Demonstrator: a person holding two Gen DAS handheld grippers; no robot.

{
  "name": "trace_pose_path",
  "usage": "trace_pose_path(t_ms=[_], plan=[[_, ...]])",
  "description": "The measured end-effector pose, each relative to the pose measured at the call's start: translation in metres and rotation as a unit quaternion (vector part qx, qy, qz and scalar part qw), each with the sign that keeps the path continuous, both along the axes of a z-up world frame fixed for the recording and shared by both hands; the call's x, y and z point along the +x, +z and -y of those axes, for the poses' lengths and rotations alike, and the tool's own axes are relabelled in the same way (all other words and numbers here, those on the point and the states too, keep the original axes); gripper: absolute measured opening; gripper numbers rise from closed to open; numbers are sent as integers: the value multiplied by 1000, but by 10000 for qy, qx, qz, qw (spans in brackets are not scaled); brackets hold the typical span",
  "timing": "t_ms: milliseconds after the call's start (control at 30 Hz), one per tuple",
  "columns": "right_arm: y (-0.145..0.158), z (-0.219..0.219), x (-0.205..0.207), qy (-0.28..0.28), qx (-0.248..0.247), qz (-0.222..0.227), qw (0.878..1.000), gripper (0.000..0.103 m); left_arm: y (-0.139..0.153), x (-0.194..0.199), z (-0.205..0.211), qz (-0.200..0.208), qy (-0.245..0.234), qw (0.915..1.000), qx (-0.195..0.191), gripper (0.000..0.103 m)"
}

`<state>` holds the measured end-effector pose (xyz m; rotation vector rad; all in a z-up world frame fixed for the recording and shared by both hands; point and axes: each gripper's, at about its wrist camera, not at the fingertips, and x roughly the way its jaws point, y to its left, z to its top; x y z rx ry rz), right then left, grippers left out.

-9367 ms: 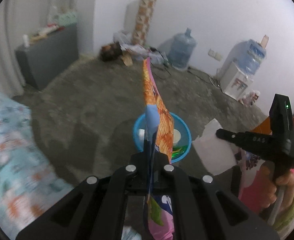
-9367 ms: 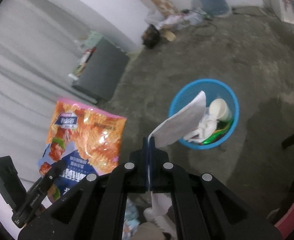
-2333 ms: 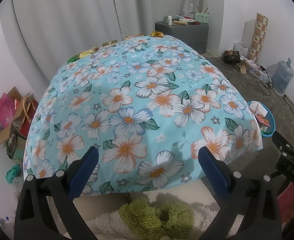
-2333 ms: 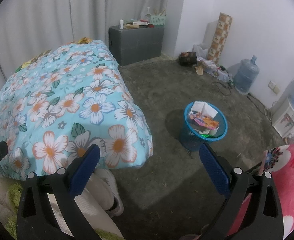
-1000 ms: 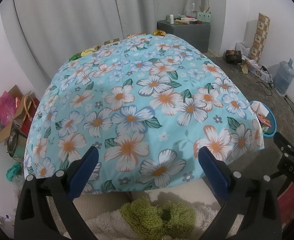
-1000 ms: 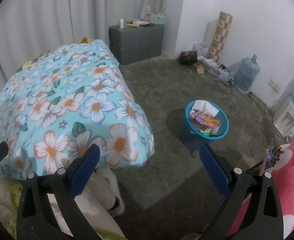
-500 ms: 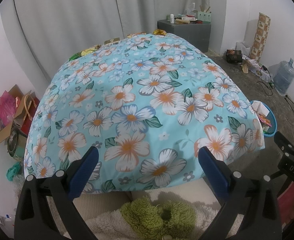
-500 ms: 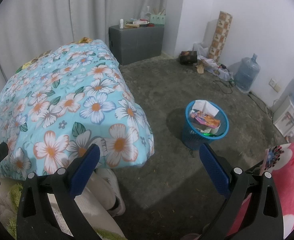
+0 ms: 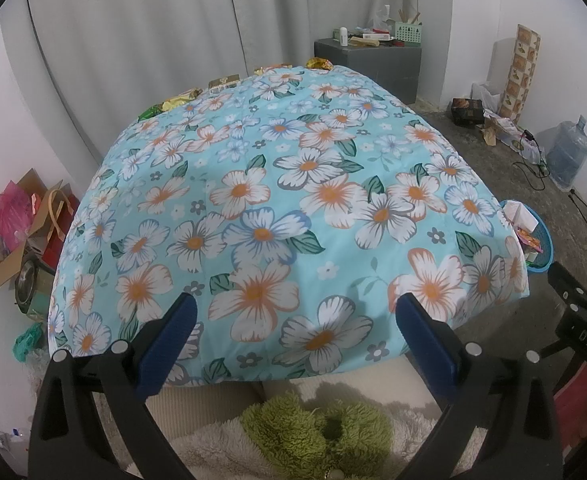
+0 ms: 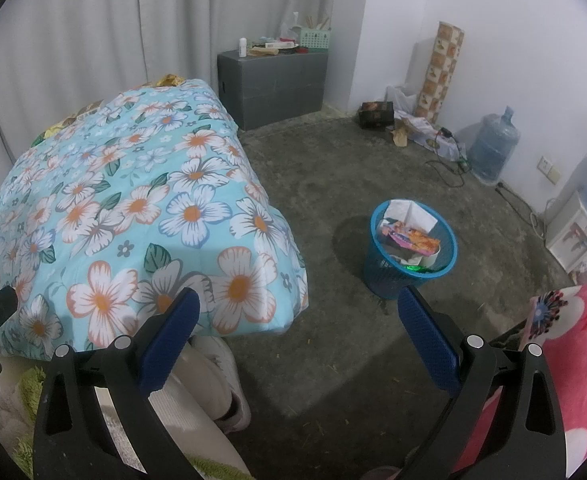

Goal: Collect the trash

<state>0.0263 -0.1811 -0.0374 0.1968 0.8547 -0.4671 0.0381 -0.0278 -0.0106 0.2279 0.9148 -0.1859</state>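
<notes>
Judging from the blue wastebasket (image 10: pixel 413 258), we are partway through the job. It stands on the concrete floor (image 10: pixel 333 184) at about 2 o'clock from the right hand-held gripper (image 10: pixel 298 330), well apart from it and just beyond the bed's corner. White paper (image 10: pixel 409 212) and an orange-and-pink snack bag (image 10: pixel 413 238) lie at the top of its load, with something green lower down, so we count those as collected.

Both tools are empty. We see the right hand-held gripper with its blue pads spread wide and nothing between them. The left hand-held gripper (image 9: pixel 295 328) is likewise spread wide, pinching nothing, and it hangs over the near edge of the floral quilt (image 9: pixel 293 184).

What is left, as far as we can tell, sits along the far edge of the bed: a gold wrapper (image 9: pixel 320 63) at about 12 o'clock in the left wrist view, a small flat box (image 9: pixel 224 81) and another gold wrapper (image 9: pixel 181 98) toward 11 o'clock, and a green scrap (image 9: pixel 149 112) farther left. None of these is within reach of either tool at this pose.

Beside the bed, at 9 o'clock, we also see a heap of cardboard and pink bags (image 9: pixel 17 220) on the floor, and a green crumpled bag (image 9: pixel 25 342) nearer to us. Whether that heap counts as trash we cannot tell. The wastebasket looks nearly full, so fitting the remaining wrappers may take some pressing down.
</notes>
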Motion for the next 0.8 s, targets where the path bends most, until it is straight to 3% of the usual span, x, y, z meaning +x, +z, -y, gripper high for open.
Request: trace_pose_path(t_ms=[800], plan=[[0,0,0,2,20,3,10000,95,0,-1,-2,-19,-1,10000,-6,97]])
